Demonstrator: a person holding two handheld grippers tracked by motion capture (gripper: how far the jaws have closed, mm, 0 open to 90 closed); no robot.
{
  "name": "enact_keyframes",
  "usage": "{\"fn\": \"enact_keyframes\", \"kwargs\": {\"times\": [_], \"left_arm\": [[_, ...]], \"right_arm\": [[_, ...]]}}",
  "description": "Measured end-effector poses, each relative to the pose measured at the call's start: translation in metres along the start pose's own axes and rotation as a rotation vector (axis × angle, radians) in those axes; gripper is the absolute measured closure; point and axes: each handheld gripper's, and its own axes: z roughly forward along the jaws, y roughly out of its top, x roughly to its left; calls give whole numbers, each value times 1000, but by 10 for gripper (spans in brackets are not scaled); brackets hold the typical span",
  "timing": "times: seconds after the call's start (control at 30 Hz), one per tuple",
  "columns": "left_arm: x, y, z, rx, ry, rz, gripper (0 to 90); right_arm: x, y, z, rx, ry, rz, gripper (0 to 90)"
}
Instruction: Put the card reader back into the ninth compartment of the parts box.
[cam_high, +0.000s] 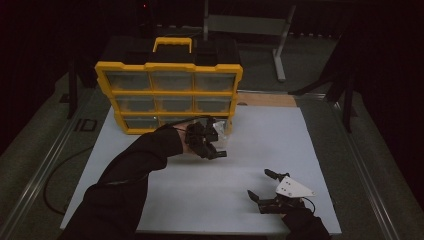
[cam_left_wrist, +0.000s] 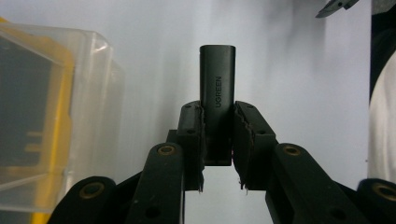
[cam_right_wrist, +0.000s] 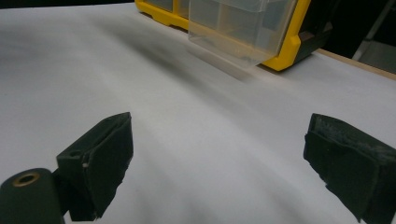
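My left gripper (cam_left_wrist: 218, 135) is shut on a small black adapter (cam_left_wrist: 217, 84) marked UGREEN, which sticks out past the pads. In the high view the left gripper (cam_high: 214, 149) hovers just in front of a yellow drawer organizer (cam_high: 170, 80), next to its pulled-out clear drawer (cam_high: 221, 128). That clear drawer (cam_left_wrist: 56, 116) sits close on the left of the left gripper view. My right gripper (cam_high: 258, 183) stands open near the front right of the white board (cam_high: 280, 140), with nothing between its jaws (cam_right_wrist: 219, 158).
The organizer (cam_right_wrist: 289, 46) stands at the board's back left, its clear drawer (cam_right_wrist: 238, 28) jutting forward. A metal stand (cam_high: 280, 45) is behind the table. A wooden edge (cam_high: 265, 99) shows at the board's back right. A cable (cam_high: 60, 170) lies off the left side.
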Motion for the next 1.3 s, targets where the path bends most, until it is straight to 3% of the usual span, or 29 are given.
{"fn": "enact_keyframes", "kwargs": {"times": [0.8,1.03,1.3], "left_arm": [[24,3,-23,-42,50,-54,745],[39,-5,-27,-66,92,-115,745],[48,-10,-25,-53,108,-147,745]], "right_arm": [[0,0,0,-1,1,0,84],[0,0,0,-1,2,-1,84],[0,0,0,-2,3,-3,84]]}}
